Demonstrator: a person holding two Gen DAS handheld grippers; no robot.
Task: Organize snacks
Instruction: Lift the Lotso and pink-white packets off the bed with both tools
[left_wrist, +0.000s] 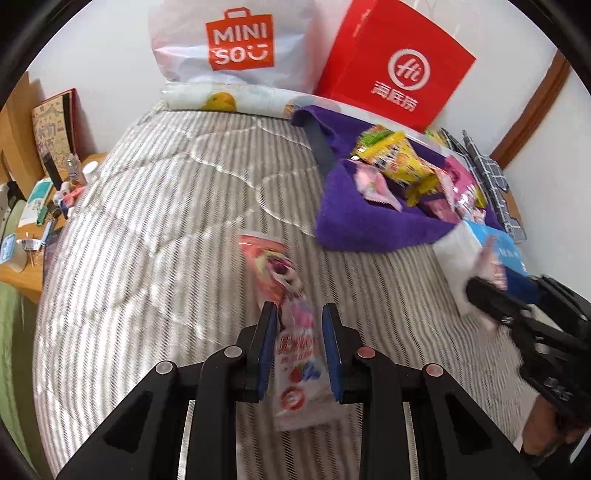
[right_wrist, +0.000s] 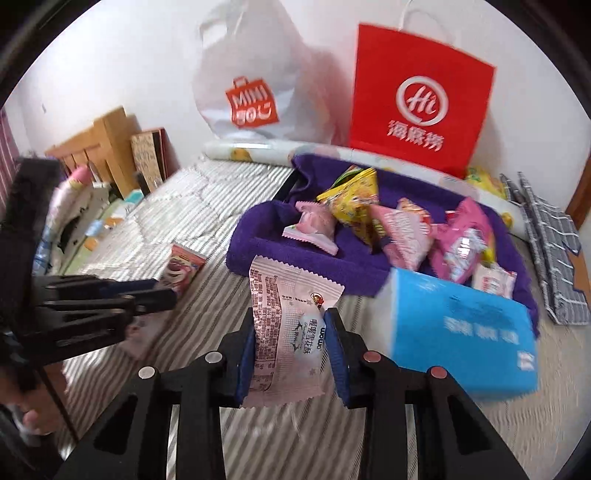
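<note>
Snacks: pink packet (right_wrist: 284, 332) pinched in right gripper (right_wrist: 291, 350); long pouch (left_wrist: 295, 354) between left gripper (left_wrist: 299, 350) pads, grip uncertain. Risk: slipping before purple basket (right_wrist: 295, 266).

Left gripper (left_wrist: 300, 350) and right gripper (right_wrist: 291, 354) jaws clamped.

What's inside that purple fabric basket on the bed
The purple basket holds loose snack packets: yellow ones at the back, pink ones in front. The blue tissue pack covers its near corner, and anything beneath the pile is hidden.
</note>
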